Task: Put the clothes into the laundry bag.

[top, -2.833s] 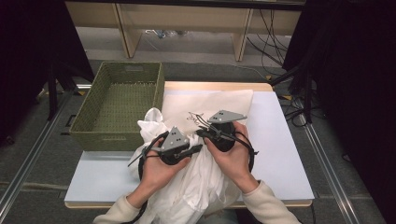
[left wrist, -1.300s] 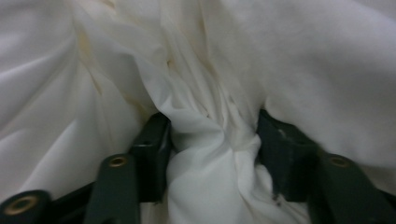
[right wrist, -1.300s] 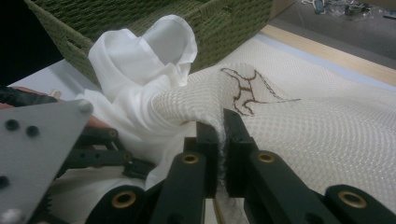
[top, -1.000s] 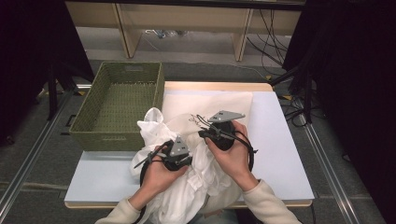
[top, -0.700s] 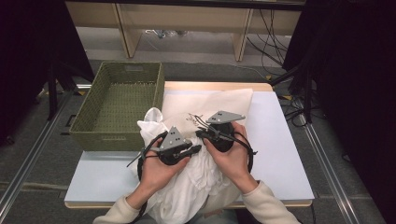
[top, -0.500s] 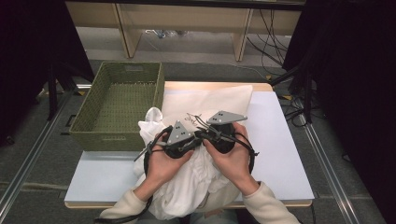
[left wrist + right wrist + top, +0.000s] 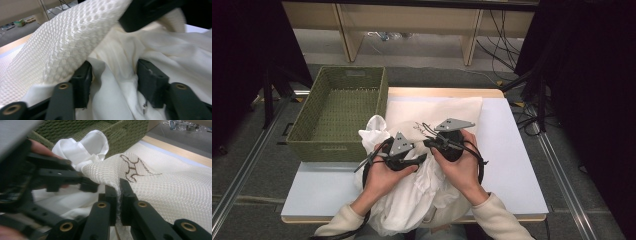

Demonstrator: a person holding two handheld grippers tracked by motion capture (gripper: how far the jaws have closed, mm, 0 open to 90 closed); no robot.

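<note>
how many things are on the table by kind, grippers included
grippers: 2, left gripper and right gripper
mesh bags: 1, mesh bag
white cloths: 1, white cloth
green woven baskets: 1, basket
total: 5

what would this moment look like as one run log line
right gripper: shut on mesh bag edge | left gripper: jaws just opened, white garment loose between them | green basket: beside the bag

Even overhead light falls bright on the table (image 7: 517, 150) in the high view with black margins left and right, soft shadows, no glare; both gripper views show blurred near foregrounds, the white cloth (image 7: 175, 47) soft, the mesh bag (image 7: 160, 187) sharper.
</note>
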